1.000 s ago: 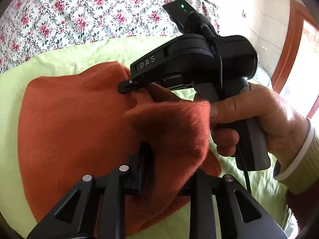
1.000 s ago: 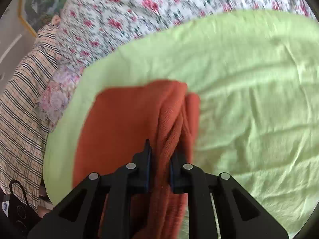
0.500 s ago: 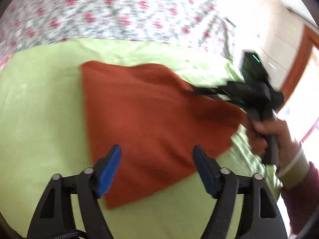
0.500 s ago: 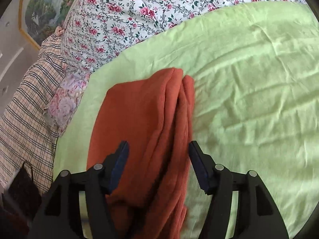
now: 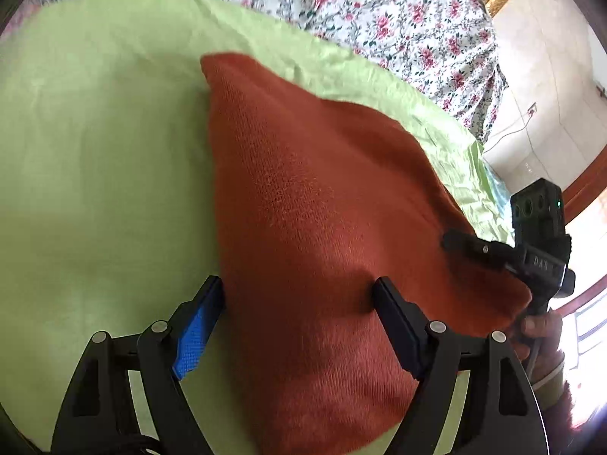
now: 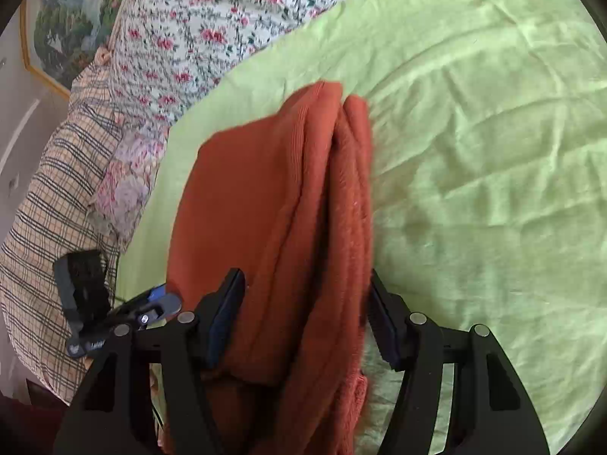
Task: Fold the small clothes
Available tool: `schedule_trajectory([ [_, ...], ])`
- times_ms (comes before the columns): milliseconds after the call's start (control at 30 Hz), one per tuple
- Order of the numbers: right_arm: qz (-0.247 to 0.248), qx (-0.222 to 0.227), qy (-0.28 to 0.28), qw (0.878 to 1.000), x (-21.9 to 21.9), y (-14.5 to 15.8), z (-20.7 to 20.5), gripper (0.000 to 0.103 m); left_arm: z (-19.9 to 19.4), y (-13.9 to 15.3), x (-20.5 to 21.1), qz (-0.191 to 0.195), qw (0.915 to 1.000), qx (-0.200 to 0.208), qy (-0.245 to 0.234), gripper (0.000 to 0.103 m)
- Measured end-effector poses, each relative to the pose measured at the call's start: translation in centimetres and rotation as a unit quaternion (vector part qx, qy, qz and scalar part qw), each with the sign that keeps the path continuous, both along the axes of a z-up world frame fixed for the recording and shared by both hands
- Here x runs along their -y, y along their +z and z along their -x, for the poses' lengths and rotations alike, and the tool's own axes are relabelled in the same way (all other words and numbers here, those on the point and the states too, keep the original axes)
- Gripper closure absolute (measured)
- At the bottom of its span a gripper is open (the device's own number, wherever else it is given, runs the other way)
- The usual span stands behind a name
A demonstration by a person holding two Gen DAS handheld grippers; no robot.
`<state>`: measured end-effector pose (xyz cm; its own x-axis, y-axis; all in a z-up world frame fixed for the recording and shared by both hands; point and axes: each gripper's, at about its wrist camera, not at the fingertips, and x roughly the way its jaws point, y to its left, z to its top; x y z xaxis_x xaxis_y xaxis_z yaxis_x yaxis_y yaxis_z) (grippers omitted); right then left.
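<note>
2 tongs, left (image 5: 297,303) and right (image 6: 305,311), gape, released; my folded sweater (image 6: 273,197) next needs regripping.

A lime-green sheet (image 6: 474,121) covers a floral quilt (image 6: 197,30) (plaid blanket (image 6: 41,204) beside it).

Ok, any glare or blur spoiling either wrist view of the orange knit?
Left wrist view: window light blows out the right edge beside the right gripper; the rust-orange knitted garment is slightly soft. Right wrist view: even light, the light green sheet sharp, edges bent by the fisheye.
</note>
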<state>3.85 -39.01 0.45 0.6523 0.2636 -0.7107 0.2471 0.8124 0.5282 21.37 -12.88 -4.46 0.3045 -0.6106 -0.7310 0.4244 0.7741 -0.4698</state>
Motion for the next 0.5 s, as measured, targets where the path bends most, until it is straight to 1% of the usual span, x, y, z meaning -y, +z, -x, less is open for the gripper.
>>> schedule_trajectory([
  [100,-0.01,0.001,0.003,1.0,-0.1,-0.5,-0.2,0.039,-0.9,-0.7,0.3,0.013,0.9999,-0.01,-0.003,0.021],
  [133,-0.014,0.002,0.002,1.0,0.0,-0.5,-0.2,0.039,-1.0,-0.7,0.3,0.015,0.9998,-0.01,-0.004,0.024],
  [167,-0.017,0.004,0.002,1.0,0.0,-0.6,-0.2,0.039,-1.2,-0.7,0.5,0.019,0.9998,-0.007,-0.008,0.03],
  [200,-0.018,0.004,0.003,1.0,0.0,-0.7,-0.2,0.039,-1.3,-0.8,0.6,0.022,0.9996,-0.006,-0.014,0.033],
  [233,-0.017,0.004,0.005,1.0,-0.1,-0.7,-0.3,0.04,-1.3,-0.8,0.8,0.018,0.9997,-0.001,-0.016,0.039],
  [267,-0.015,0.004,0.006,1.0,-0.2,-0.8,-0.3,0.042,-1.4,-0.8,1.0,0.014,0.9997,0.005,-0.017,0.049],
  [300,-0.011,0.003,0.009,1.0,-0.4,-0.8,-0.3,0.048,-1.3,-0.8,1.1,0.012,0.9997,0.01,-0.02,0.053],
  [333,-0.004,-0.001,0.014,1.0,-0.7,-0.9,-0.4,0.058,-1.2,-0.7,1.0,0.01,0.9995,0.019,-0.024,0.062],
  [367,0.001,-0.002,0.019,1.0,-1.1,-0.9,-0.5,0.06,-1.1,-0.5,0.9,0.012,0.9993,0.024,-0.027,0.069],
  [433,0.013,-0.001,0.02,1.0,-1.8,-0.6,-0.5,0.067,-0.7,0.2,0.4,0.019,0.999,0.027,-0.03,0.073],
  [500,0.022,0.004,0.016,1.0,-2.5,-0.1,-0.4,0.071,-0.1,1.3,-0.7,0.024,0.9987,0.034,-0.03,0.074],
])
